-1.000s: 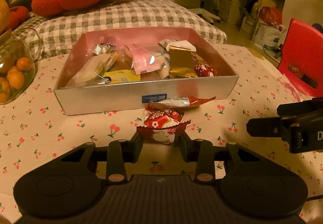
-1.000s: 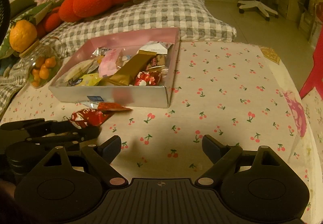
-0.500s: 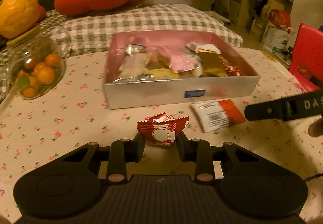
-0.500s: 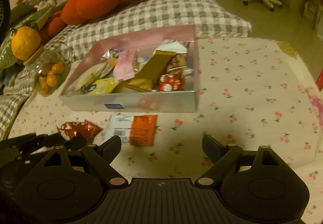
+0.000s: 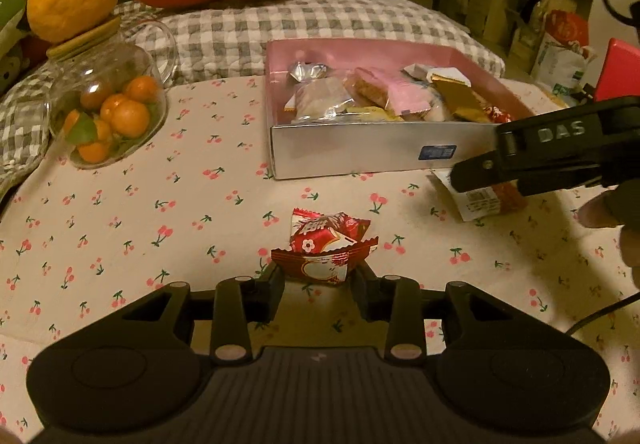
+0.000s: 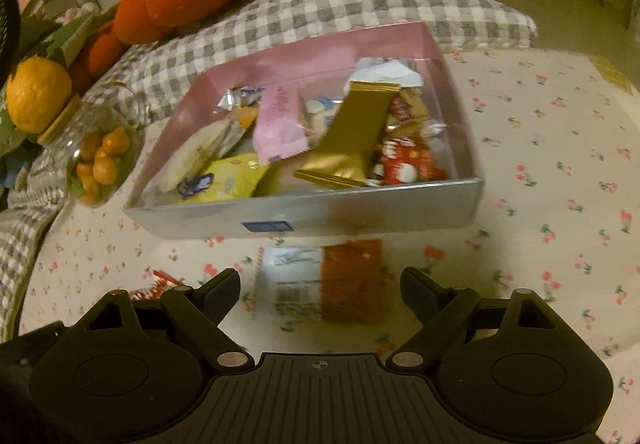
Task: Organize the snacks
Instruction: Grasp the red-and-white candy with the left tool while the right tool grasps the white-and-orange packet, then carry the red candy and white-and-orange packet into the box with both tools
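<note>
One box [image 5: 360, 148], two claws [image 5: 320, 280] [image 6: 320, 288]

Cherry-print tablecloth [image 5: 168, 204], silver-and-pink box [image 5: 360, 148], red candy [image 5: 326, 244]

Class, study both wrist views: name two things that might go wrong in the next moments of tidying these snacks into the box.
1. The left gripper pinches only the lower edge of the red candy; the crinkly wrapper may slip out on lifting.
2. The right gripper, open, hangs over the orange-and-white packet, which lies flat close to the snack box; closing could skid it along the tablecloth rather than grip it.
</note>
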Demonstrator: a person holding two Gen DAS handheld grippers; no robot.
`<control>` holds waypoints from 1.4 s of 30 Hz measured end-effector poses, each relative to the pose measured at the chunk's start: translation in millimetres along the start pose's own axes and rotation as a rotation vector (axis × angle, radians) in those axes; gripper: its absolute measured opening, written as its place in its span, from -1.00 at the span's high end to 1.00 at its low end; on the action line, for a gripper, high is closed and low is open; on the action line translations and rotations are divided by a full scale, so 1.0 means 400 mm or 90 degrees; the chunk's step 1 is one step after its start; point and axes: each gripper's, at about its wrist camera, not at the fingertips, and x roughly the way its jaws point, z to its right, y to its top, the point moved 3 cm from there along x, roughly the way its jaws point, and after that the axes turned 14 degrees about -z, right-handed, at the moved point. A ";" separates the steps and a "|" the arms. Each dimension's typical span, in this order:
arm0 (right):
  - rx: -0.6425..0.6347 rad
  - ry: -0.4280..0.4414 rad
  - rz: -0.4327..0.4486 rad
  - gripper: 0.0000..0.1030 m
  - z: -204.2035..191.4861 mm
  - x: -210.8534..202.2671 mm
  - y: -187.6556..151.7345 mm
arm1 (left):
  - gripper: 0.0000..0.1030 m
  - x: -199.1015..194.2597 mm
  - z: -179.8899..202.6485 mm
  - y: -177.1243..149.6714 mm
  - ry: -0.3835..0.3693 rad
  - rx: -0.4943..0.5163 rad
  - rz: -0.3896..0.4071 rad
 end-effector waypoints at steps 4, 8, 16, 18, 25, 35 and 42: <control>-0.033 -0.048 0.007 -0.73 -0.033 0.018 -0.003 | 0.07 -0.004 0.001 0.002 -0.010 0.003 0.005; -0.078 -0.096 0.015 -0.69 -0.052 0.029 -0.018 | 0.04 -0.005 0.006 0.008 -0.009 0.010 0.011; -0.132 -0.118 0.029 -0.18 -0.063 0.012 -0.039 | 0.08 0.006 0.003 0.015 -0.001 0.003 0.011; -0.134 -0.108 0.025 -0.16 -0.060 0.010 -0.041 | 0.09 0.002 0.003 0.016 0.001 0.000 0.019; -0.113 -0.060 0.005 -0.12 -0.046 -0.010 -0.055 | 0.21 -0.007 0.010 0.021 -0.003 0.003 0.027; -0.067 0.007 -0.002 -0.12 -0.003 -0.066 -0.068 | 0.29 -0.019 0.006 0.025 -0.021 -0.006 0.026; -0.044 0.034 0.007 -0.12 0.025 -0.108 -0.068 | 0.30 -0.050 0.006 0.037 -0.040 -0.016 0.043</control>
